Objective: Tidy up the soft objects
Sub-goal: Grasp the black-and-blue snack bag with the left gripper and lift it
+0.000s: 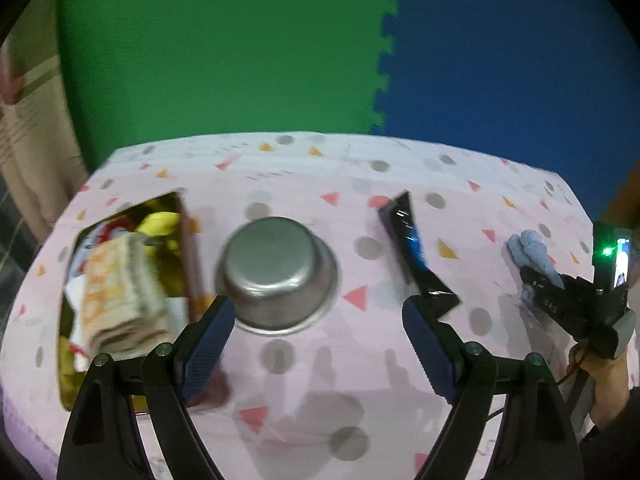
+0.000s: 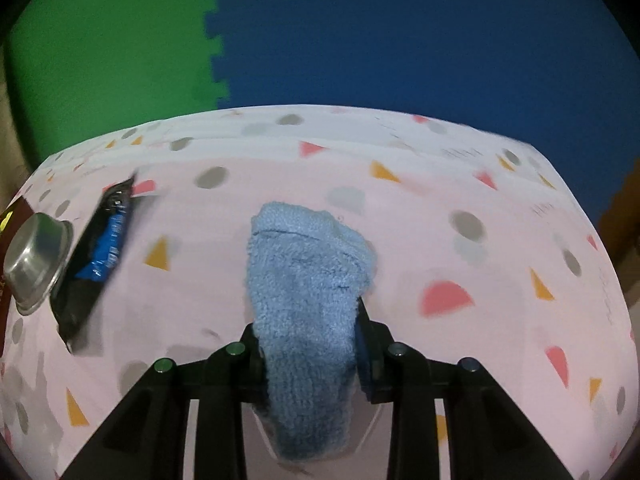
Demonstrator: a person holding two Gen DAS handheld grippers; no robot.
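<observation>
While the right gripper (image 2: 308, 344) is clamped on the blue fleecy cloth (image 2: 308, 280), the cloth bulges and sags between the jaws: judged soft, light and compressible, unlikely to slip on the textured pads, best taken mid-body as now. Its far end reaches forward past the fingertips over the patterned table (image 2: 440, 200); its near end hangs back toward the camera. The left gripper (image 1: 316, 312) stands wide and empty just short of the upturned steel bowl (image 1: 276, 272). Left of the bowl sits the container (image 1: 186, 248) with a folded towel (image 1: 120, 292); the dark snack packet (image 1: 412, 248) lies right of the bowl, the cloth farther right.
</observation>
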